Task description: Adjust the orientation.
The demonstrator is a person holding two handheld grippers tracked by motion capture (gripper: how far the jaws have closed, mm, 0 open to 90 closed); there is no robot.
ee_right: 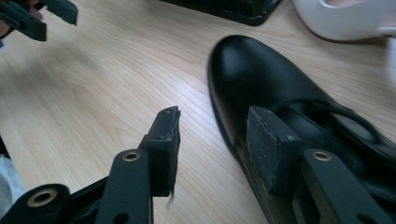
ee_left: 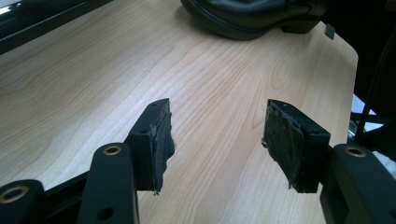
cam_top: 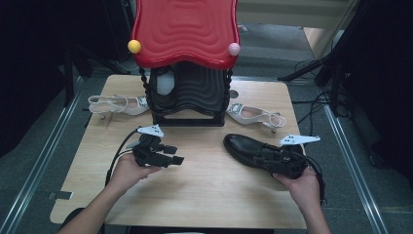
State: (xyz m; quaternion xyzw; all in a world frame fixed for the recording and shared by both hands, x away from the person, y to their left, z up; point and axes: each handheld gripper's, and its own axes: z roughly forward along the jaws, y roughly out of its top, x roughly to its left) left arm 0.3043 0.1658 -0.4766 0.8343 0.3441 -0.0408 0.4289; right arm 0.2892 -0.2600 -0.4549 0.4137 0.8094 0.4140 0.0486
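A black leather shoe (cam_top: 246,145) lies on the right half of the wooden table (cam_top: 204,195), toe toward the middle. My right gripper (cam_top: 267,156) hovers over its rear part. In the right gripper view its jaws (ee_right: 215,140) stand open: one pad is over the shoe's (ee_right: 261,79) laced upper, the other over bare wood beside the sole, with a gap between that pad and the shoe. My left gripper (cam_top: 176,155) is held left of centre, open and empty (ee_left: 217,140), and points toward the shoe (ee_left: 252,16).
A black shoe rack (cam_top: 187,100) with a red wavy top (cam_top: 185,29) stands at the back centre, with a yellow ball (cam_top: 134,46) and a pink ball (cam_top: 234,48) at its corners. A white heeled sandal lies on each side of it (cam_top: 119,105) (cam_top: 255,115).
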